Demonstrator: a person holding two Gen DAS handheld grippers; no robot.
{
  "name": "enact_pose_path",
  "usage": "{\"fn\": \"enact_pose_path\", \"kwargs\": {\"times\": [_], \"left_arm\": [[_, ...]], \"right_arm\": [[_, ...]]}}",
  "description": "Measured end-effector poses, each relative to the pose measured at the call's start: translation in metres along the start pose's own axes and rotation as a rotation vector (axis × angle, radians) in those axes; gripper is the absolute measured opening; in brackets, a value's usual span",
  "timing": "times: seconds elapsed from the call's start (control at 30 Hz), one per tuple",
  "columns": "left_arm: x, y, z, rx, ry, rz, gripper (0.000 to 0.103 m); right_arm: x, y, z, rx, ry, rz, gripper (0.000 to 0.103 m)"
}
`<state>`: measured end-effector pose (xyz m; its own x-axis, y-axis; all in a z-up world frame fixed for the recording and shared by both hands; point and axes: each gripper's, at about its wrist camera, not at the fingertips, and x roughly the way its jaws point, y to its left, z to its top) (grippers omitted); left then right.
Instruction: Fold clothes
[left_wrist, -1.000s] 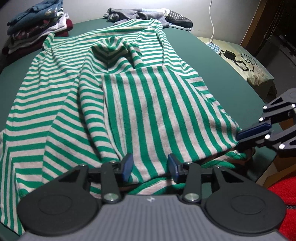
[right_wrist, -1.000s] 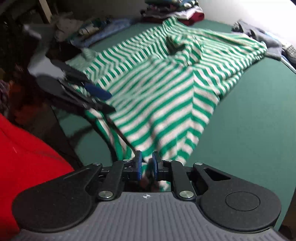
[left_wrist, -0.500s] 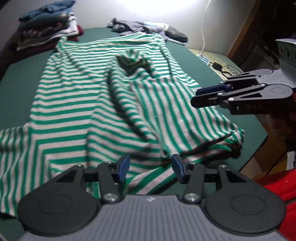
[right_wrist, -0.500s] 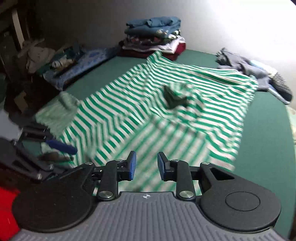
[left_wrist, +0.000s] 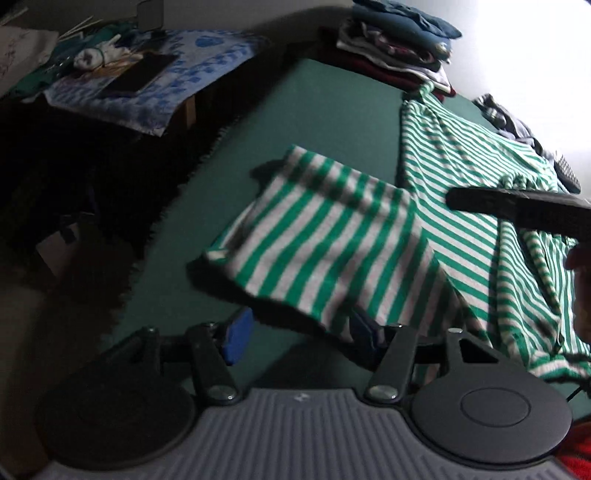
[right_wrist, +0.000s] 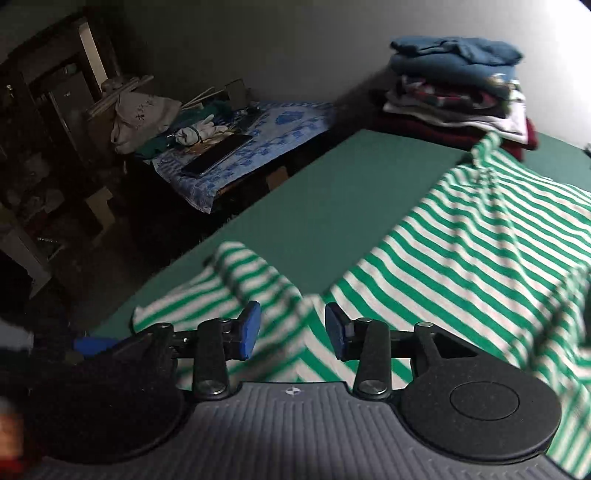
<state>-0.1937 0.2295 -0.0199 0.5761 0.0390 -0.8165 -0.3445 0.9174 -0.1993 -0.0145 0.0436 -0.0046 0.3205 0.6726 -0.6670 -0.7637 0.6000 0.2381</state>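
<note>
— What is seen beyond the green surface (right_wrist: 354, 173)?
— A low side table (right_wrist: 236, 162) is draped with a blue-patterned cloth (left_wrist: 192, 70); a dark flat slab (right_wrist: 218, 153) is laid on it, beside a knotted white bundle (right_wrist: 195, 133).
— And farther left?
— Dark shelving (right_wrist: 55, 96) is made out, its contents too dim to be told.

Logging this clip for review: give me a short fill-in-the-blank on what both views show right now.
The striped shirt has white and ____ stripes.
Both the left gripper and the right gripper are ____.
The pile of folded clothes has a ____ garment on top.
The shirt lies on a ____ table.

Missing words: green; open; blue; green
</note>
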Motion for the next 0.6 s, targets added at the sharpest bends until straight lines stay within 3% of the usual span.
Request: {"fn": "enact_pose_path", "kwargs": {"times": [0.2,0.47,0.53,0.57,0.6], "left_arm": [[0.004,0.018,0.004,-0.039,-0.042,0.028,0.079],[0.016,0.026,0.015,-0.063,-0.096,0.015,0.078],[0.018,0.023,0.016,-0.051,-0.111,0.021,0.075],[0.018,0.022,0.017,-0.045,-0.115,0.021,0.073],[0.018,0.021,0.017,-0.039,-0.119,0.02,0.064]], "right_arm": [[0.055,0.013,0.036,0.025,0.057,0.048,0.046],[0.084,0.03,0.042,0.003,0.095,0.081,0.046],[0.081,0.028,0.042,0.011,0.08,0.089,0.04],[0.079,0.027,0.041,0.015,0.072,0.092,0.03],[0.078,0.025,0.041,0.019,0.064,0.096,0.017]]}}
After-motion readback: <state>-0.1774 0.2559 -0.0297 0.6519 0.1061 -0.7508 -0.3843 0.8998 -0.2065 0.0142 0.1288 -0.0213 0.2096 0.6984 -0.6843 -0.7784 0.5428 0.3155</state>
